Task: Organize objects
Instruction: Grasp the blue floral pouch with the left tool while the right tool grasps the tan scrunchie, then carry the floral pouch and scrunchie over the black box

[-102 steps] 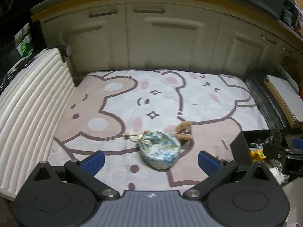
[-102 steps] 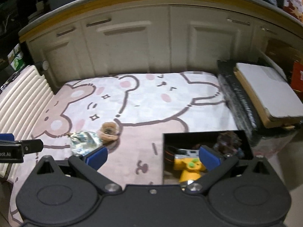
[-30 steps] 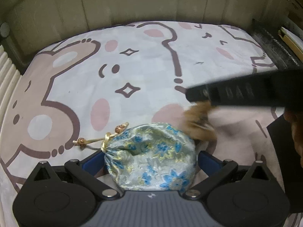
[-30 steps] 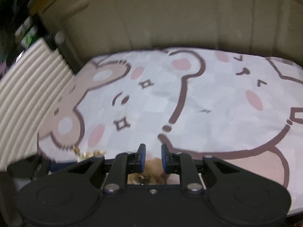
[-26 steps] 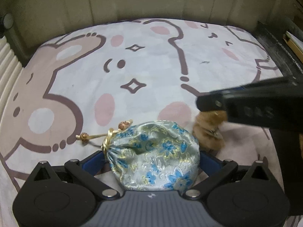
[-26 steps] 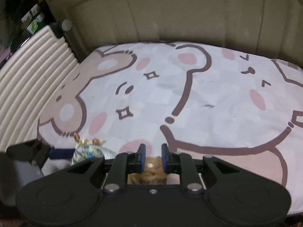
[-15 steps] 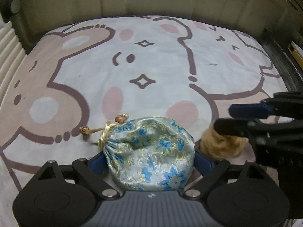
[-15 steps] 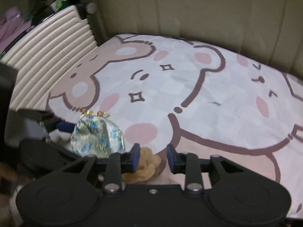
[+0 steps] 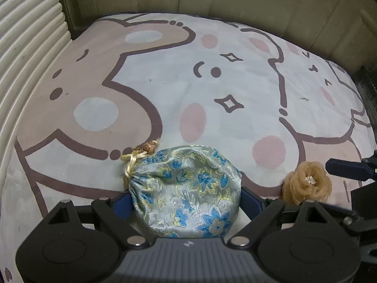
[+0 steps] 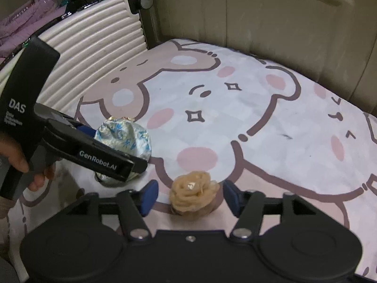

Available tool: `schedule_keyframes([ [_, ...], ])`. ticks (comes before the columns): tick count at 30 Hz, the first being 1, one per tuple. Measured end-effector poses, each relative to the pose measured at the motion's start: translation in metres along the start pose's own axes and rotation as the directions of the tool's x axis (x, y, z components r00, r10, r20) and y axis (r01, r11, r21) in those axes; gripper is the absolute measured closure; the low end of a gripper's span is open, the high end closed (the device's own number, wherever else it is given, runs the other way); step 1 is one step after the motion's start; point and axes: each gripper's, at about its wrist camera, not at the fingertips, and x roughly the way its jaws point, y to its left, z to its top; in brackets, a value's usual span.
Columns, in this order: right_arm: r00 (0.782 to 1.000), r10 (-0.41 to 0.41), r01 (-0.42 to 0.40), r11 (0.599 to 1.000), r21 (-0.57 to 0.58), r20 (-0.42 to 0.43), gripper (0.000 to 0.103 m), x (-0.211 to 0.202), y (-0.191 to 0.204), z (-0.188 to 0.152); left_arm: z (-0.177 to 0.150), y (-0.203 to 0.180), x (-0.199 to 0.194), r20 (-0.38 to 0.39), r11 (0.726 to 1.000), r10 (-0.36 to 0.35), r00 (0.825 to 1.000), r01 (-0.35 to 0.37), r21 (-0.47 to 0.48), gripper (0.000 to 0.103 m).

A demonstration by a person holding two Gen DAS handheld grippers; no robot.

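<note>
A silver drawstring pouch with blue flowers lies on the bear-print mat. My left gripper has its blue pads against both sides of the pouch and is shut on it. The right wrist view shows the same pouch partly hidden behind that gripper's fingers. A tan fabric flower rests on the mat between the pads of my right gripper. Its jaws are opening, with a gap on each side of the flower. In the left wrist view the flower sits right of the pouch.
A white ribbed panel borders the mat on the left. Cream cabinet doors stand behind it. A person's hand holds the left gripper's black handle. A dark strip runs along the mat's right edge.
The right jaws went from shut on the flower to wide apart, leaving it on the mat. The left pads closed in on the pouch. Both views rolled and shifted sideways.
</note>
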Motion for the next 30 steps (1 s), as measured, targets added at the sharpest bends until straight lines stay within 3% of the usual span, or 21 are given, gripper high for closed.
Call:
schedule_keyframes([
  [8, 0.999, -0.046, 0.045, 0.998, -0.048, -0.018, 0.039, 0.018, 0.012, -0.003, -0.001, -0.001, 0.002, 0.003, 1.0, 0.011, 1.0, -0.011, -0.009, 0.012],
  [11, 0.999, -0.046, 0.045, 0.998, -0.053, -0.012, 0.053, 0.019, 0.012, -0.001, -0.001, -0.001, 0.003, 0.011, 1.0, 0.017, 1.0, -0.017, -0.015, 0.01],
  [12, 0.999, -0.038, 0.037, 0.998, -0.056, -0.018, 0.064, 0.019, 0.012, -0.001, -0.001, -0.002, 0.004, 0.014, 1.0, 0.019, 1.0, -0.019, -0.017, 0.008],
  [13, 0.999, -0.036, 0.034, 0.998, -0.058, -0.019, 0.065, 0.018, 0.012, 0.0, -0.002, -0.002, 0.005, 0.017, 1.0, 0.024, 1.0, -0.024, -0.018, 0.007],
  [18, 1.0, -0.019, 0.018, 0.998, -0.056, -0.02, 0.068, 0.014, 0.01, 0.0, -0.002, -0.006, 0.009, 0.02, 0.999, 0.051, 0.998, -0.051, -0.007, 0.004],
  [21, 1.0, -0.013, 0.012, 0.999, -0.042, -0.024, 0.069, 0.011, 0.008, 0.0, 0.0, -0.008, 0.009, 0.007, 0.998, 0.062, 0.998, -0.062, 0.009, 0.009],
  [30, 0.999, -0.007, 0.011, 0.998, 0.066, -0.053, 0.071, 0.003, -0.003, -0.003, -0.001, -0.005, -0.003, 0.008, 0.999, 0.027, 1.0, -0.027, -0.03, 0.015],
])
